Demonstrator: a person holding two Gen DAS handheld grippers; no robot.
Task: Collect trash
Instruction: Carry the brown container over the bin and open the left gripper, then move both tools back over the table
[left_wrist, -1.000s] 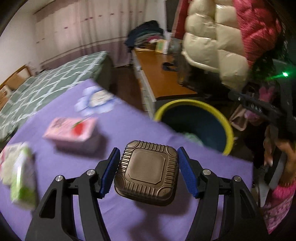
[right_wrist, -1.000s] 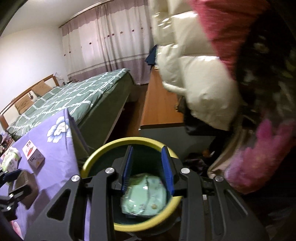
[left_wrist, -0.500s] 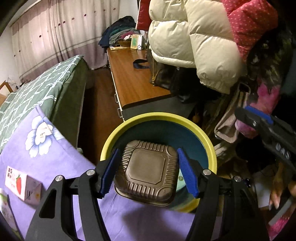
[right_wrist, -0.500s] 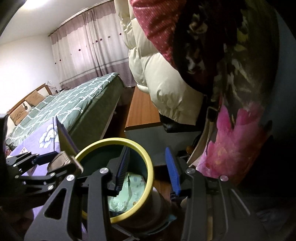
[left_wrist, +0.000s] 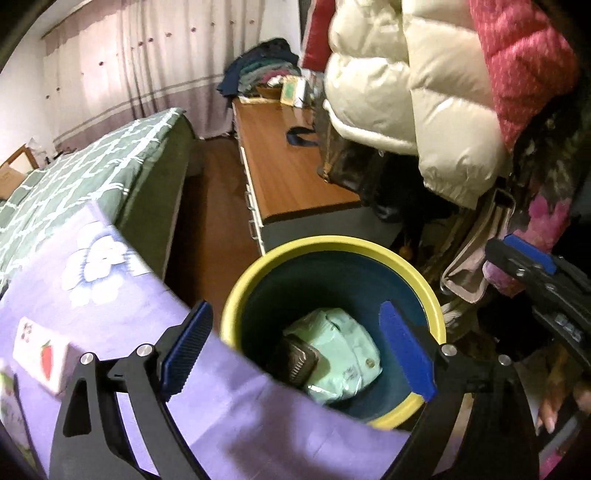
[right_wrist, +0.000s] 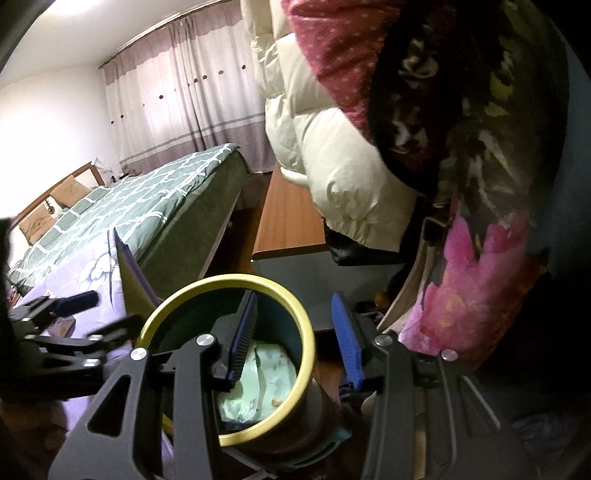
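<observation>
The blue bin with a yellow rim (left_wrist: 332, 243) stands below the edge of the purple-covered table. My left gripper (left_wrist: 295, 347) hangs over it, its jaws opening wide with nothing between them. The brown ribbed plastic container (left_wrist: 297, 360) lies inside the bin against a pale green packet (left_wrist: 343, 350). In the right wrist view my right gripper (right_wrist: 295, 336) stands open over the far side of the bin rim (right_wrist: 221, 284), pressing on nothing, and the green packet (right_wrist: 266, 391) shows below it. The left gripper (right_wrist: 74, 321) appears at the left there.
A pink strawberry carton (left_wrist: 40, 354) lies on the purple floral cloth (left_wrist: 110, 295), with a green carton at the left edge. A green quilted bed (left_wrist: 92, 173) and a wooden desk (left_wrist: 288, 173) stand beyond. Puffy coats (left_wrist: 406, 92) hang over the bin's right side.
My left gripper carried the brown container from over the table to above the bin, then let it go; it now lies in the bin. The right gripper's jaws spread somewhat.
</observation>
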